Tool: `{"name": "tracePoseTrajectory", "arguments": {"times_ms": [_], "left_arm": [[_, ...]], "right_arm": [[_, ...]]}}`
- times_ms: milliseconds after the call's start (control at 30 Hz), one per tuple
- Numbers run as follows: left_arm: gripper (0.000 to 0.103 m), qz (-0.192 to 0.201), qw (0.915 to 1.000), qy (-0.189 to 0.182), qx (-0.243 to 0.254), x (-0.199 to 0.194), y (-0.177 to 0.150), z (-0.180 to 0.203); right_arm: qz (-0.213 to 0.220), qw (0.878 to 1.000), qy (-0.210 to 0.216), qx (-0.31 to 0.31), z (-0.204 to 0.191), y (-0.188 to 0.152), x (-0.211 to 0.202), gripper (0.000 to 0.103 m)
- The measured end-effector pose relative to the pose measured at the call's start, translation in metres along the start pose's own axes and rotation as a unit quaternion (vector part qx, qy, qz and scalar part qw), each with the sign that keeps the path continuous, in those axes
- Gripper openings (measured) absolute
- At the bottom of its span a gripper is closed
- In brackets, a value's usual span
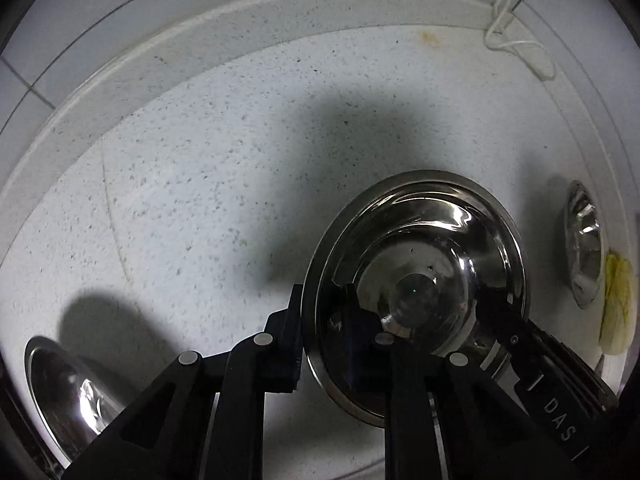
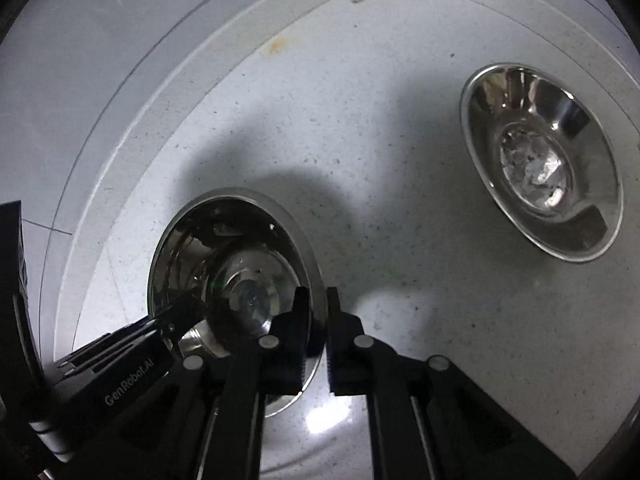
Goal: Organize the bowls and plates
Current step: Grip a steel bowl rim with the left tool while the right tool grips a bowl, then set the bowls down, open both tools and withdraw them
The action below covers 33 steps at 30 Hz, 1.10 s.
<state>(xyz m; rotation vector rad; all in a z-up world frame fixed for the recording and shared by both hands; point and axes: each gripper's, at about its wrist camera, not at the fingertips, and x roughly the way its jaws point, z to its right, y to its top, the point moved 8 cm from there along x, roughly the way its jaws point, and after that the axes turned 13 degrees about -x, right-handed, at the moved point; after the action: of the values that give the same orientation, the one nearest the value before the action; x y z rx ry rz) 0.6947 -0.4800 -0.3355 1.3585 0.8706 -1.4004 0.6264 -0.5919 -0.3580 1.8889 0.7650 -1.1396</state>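
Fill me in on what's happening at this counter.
Both tools are on one steel bowl on the speckled counter. The left tool straddles its left rim, and the right tool clamps the opposite rim. A second bowl sits apart to the right, and a third to the left.

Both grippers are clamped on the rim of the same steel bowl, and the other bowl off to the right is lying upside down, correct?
Not quite. Both grippers, left and right, do grip the same steel bowl, but the other bowl sits upright, open side up; the right wrist view shows its shiny inside.
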Motion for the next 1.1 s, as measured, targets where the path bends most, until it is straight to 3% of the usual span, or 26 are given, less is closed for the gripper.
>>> {"name": "tracePoseTrajectory", "arguments": {"times_ms": [200, 333, 433, 567, 700, 900, 1100], "left_arm": [[0.013, 0.045, 0.9988, -0.014, -0.013, -0.061, -0.02, -0.034], [0.014, 0.082, 0.996, -0.01, -0.032, -0.105, -0.039, -0.089], [0.014, 0.083, 0.9948, -0.002, -0.058, -0.116, -0.057, -0.137], [0.014, 0.078, 0.9923, 0.026, -0.093, -0.113, -0.075, -0.198], [0.014, 0.055, 0.9888, 0.042, -0.132, -0.092, -0.098, -0.236], [0.016, 0.034, 0.9872, 0.06, -0.144, -0.064, -0.114, -0.256], [0.017, 0.025, 0.9883, 0.078, -0.128, -0.032, -0.097, -0.24]], "right_arm": [[0.027, 0.998, 0.003, -0.055, -0.046, -0.009, -0.049, 0.007], [0.034, 0.993, 0.024, -0.107, -0.1, -0.022, -0.075, 0.007], [0.026, 0.988, 0.043, -0.147, -0.143, -0.038, -0.077, 0.007], [-0.002, 0.98, 0.056, -0.192, -0.193, -0.063, -0.053, 0.007], [-0.036, 0.974, 0.059, -0.218, -0.221, -0.089, -0.03, 0.008], [-0.063, 0.97, 0.053, -0.228, -0.226, -0.115, -0.009, 0.008], [-0.072, 0.972, 0.042, -0.219, -0.215, -0.117, 0.008, 0.008]]}}
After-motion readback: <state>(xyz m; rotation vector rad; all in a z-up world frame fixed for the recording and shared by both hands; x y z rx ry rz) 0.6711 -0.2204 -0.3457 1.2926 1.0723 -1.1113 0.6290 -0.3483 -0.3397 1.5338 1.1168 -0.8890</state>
